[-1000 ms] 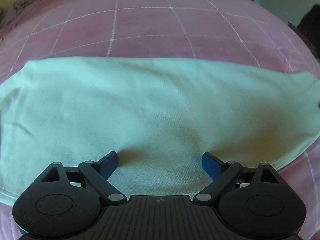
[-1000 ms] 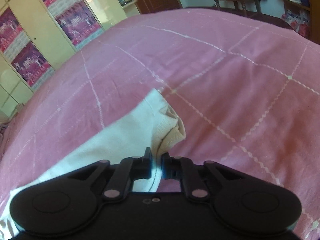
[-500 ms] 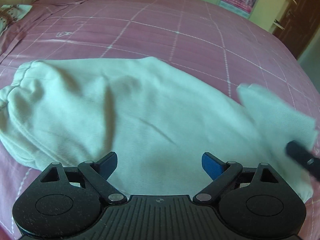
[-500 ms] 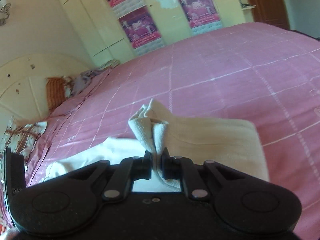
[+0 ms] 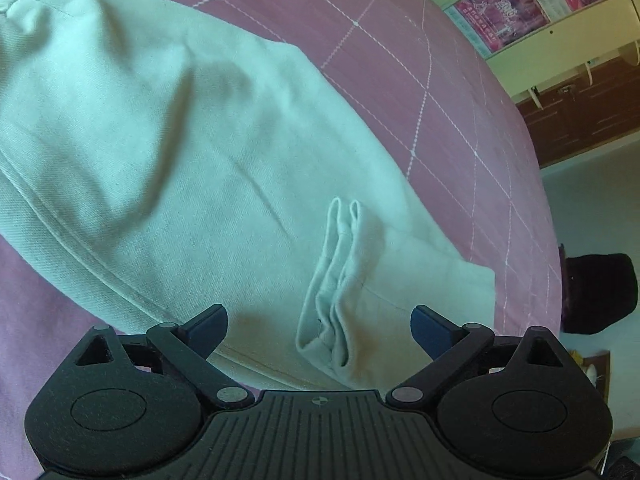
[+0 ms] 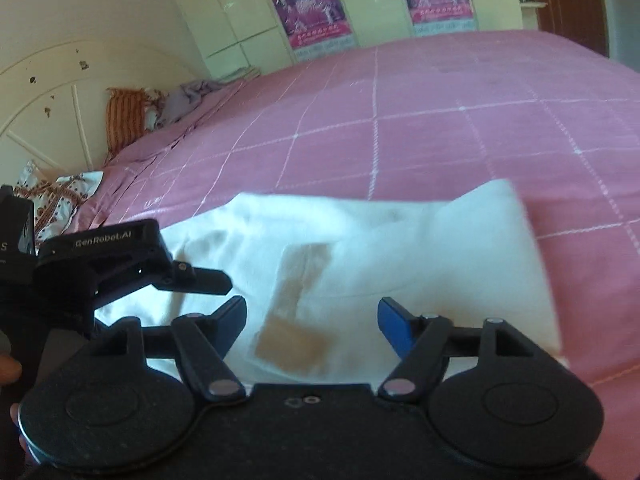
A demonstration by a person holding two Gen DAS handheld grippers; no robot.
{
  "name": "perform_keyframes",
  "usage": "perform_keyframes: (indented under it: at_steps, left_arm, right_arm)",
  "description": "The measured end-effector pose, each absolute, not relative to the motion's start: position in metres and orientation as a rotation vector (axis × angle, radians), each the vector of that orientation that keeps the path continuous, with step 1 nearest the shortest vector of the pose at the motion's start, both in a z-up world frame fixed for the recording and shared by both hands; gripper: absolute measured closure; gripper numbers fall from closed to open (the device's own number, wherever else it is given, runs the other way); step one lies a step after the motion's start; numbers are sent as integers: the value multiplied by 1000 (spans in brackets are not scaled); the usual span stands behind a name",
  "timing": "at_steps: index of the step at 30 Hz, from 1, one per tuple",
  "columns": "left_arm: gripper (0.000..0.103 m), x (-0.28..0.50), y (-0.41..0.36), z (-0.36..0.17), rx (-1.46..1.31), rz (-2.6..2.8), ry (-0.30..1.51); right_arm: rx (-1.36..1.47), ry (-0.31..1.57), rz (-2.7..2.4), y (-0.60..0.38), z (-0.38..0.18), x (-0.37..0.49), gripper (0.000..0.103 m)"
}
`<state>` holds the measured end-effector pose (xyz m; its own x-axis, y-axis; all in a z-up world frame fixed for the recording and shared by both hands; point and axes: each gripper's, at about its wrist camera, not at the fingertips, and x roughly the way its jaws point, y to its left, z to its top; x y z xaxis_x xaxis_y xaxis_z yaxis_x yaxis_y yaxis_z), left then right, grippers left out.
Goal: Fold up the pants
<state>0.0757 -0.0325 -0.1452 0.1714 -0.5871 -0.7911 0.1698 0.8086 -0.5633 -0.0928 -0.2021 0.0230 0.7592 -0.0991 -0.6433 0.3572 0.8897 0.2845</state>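
Released since a second ago, the cuff [image 5: 340, 280] lies on the pants [image 5: 160, 152] between the opening, empty left claw [image 5: 318, 322]; right claw [image 6: 312, 320] opening, empty.

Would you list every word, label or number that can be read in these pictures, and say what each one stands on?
"GenRobot.AI": on the black body of the left gripper, seen from the right wrist view.
"S": a cut-off letter at the picture's left edge, on the same device.
Posters on the wardrobe doors: print too small and blurred to read.
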Motion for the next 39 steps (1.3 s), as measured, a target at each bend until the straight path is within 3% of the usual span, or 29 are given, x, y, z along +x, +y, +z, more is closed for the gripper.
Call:
perform_keyframes:
  at_steps: [5, 6, 7, 8, 9, 10, 19, 26, 28, 32, 39]
  left_arm:
    - [6, 59, -54, -157, -426, -619, 1310]
    - [15, 57, -59, -160, -421, -622, 1312]
    - [38, 55, -65, -163, -412, -624, 1321]
    - [51, 53, -70, -167, -402, -627, 1334]
    - [75, 51, -74, -172, -394, -625, 1341]
    - [86, 49, -76, -174, -387, -618, 1340]
    - [86, 57, -48, -103, -356, -663, 1062]
    - [84, 59, -40, -166, -163, -595, 1173]
    - [84, 53, -47, -162, -109, -593, 1146]
    - [84, 47, -40, -137, -95, -600, 1091]
    - [71, 44, -36, -105, -98, -570, 990]
  right_arm:
    - [478, 610, -424, -261, 22, -141, 31]
    - [505, 608, -452, -272, 19, -148, 36]
    - [530, 610, -485, -282, 16, -156, 40]
    - [555, 611, -521, -292, 12, -164, 52]
    - [581, 610, -547, -297, 7, -169, 57]
    - [610, 608, -568, -303, 2, -173, 58]
    - [620, 633, -594, -308, -15, -163, 64]
    - [549, 686, -526, -281, -22, -132, 67]
    - [451, 808, -545, -270, -40, -118, 68]
    - [356, 867, -529, -265, -40, -111, 68]
    - [366, 715, -476, -264, 4, -102, 63]
